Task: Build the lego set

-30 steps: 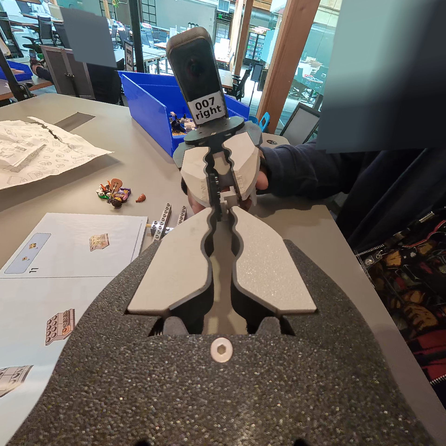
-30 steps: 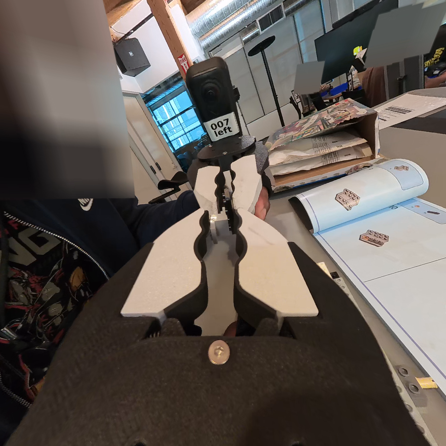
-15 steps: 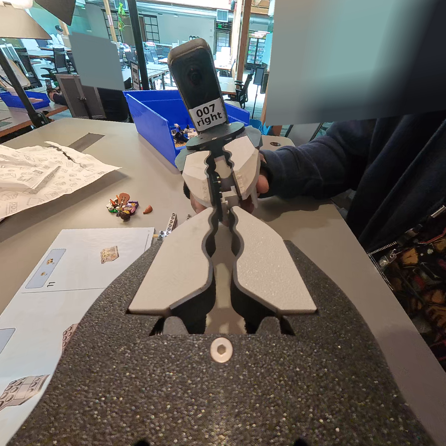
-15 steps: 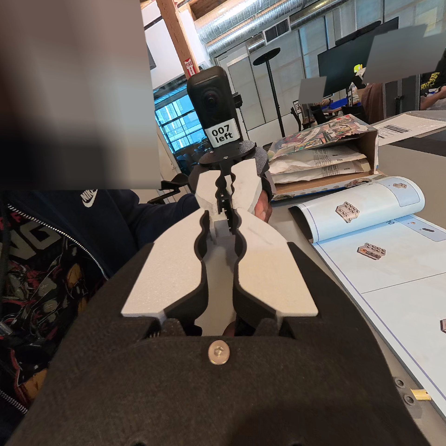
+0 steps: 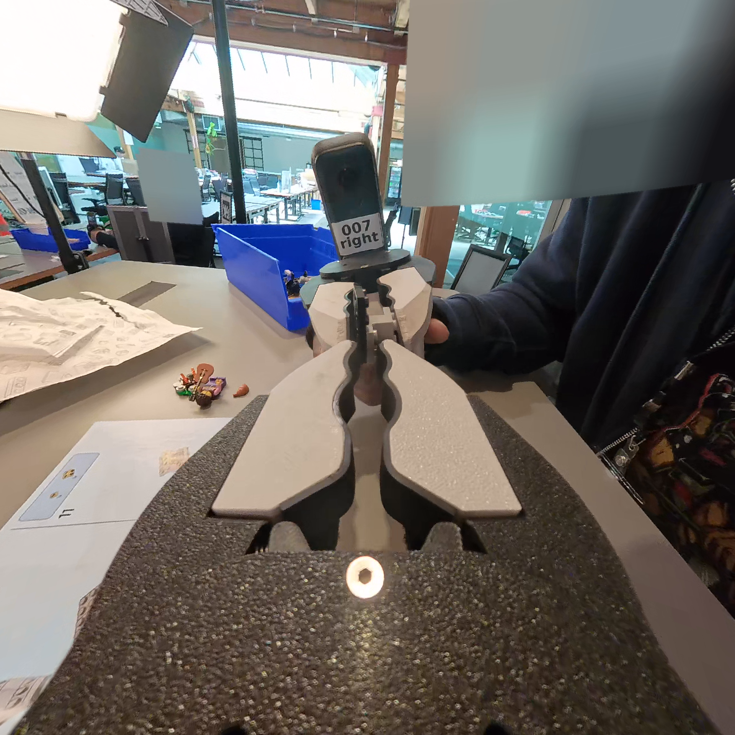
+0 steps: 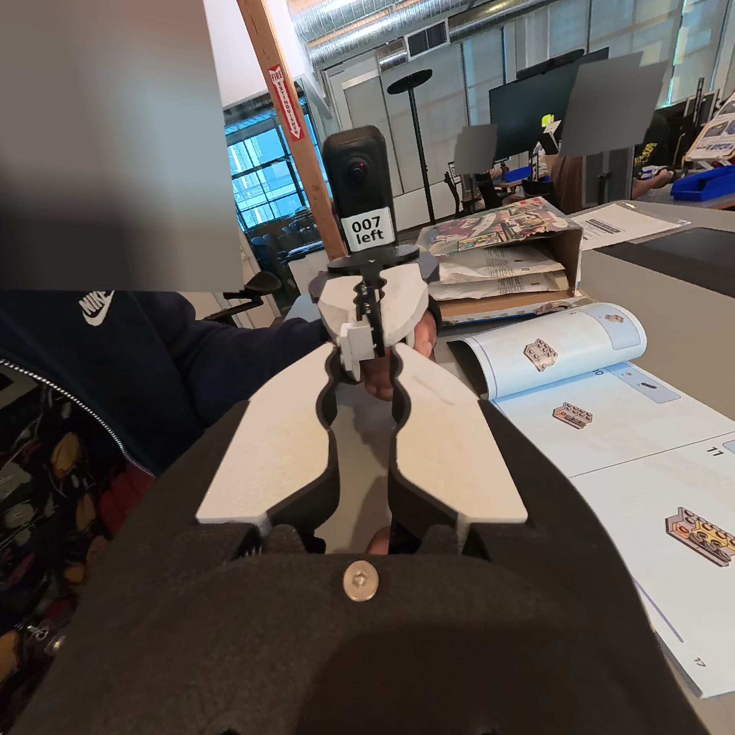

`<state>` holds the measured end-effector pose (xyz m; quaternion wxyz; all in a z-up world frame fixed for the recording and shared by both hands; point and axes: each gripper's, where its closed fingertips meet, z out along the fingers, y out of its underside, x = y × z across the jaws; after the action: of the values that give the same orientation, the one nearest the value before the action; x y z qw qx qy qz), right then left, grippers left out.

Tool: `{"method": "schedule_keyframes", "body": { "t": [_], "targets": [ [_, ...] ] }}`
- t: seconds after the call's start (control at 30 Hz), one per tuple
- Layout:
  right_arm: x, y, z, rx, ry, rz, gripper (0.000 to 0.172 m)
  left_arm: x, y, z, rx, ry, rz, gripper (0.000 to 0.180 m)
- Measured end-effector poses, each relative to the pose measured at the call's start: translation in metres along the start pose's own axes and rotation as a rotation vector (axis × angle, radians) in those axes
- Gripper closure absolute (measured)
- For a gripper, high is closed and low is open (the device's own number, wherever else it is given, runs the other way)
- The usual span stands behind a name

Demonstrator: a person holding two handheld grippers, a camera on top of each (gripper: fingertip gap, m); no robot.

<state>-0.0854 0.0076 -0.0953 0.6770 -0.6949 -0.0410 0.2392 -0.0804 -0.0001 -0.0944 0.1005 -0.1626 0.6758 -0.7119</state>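
1. Left gripper (image 5: 366,348) is up in the air over the worktop's (image 5: 159,310) near edge, and its fingers are clamped on a thin black strip (image 6: 372,314) that stands upright between them.
2. A grey block (image 6: 356,338) is stuck to one face of that strip, jutting out sideways at its lower end.
3. Right gripper (image 6: 364,352) faces it nose to nose, with its fingers apart, one on each side of the block. One tip is right at the block's corner, and a sliver of daylight shows on the strip's side.
4. Down on the worktop, an open booklet (image 6: 596,397) lies along the near edge, with a cardboard box (image 6: 517,258) behind it.
5. Towards the far edge there's a blue bin (image 5: 258,258), with a heap of small bits (image 5: 201,385) and a crumpled sheet (image 5: 59,338) beside it.
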Motion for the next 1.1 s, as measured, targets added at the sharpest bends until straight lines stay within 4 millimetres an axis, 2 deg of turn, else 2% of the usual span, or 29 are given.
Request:
{"method": "schedule_keyframes", "body": {
  "t": [0.97,1.1],
  "targets": [
    [0.002,0.006,-0.001,-0.065,0.053,-0.107,0.153,-0.001,0.008,0.0,0.01,0.043,-0.033,0.173],
    [-0.002,0.003,-0.001,-0.037,0.045,-0.117,0.144,0.001,0.009,0.001,0.003,0.056,-0.036,0.173]
  ]
}}
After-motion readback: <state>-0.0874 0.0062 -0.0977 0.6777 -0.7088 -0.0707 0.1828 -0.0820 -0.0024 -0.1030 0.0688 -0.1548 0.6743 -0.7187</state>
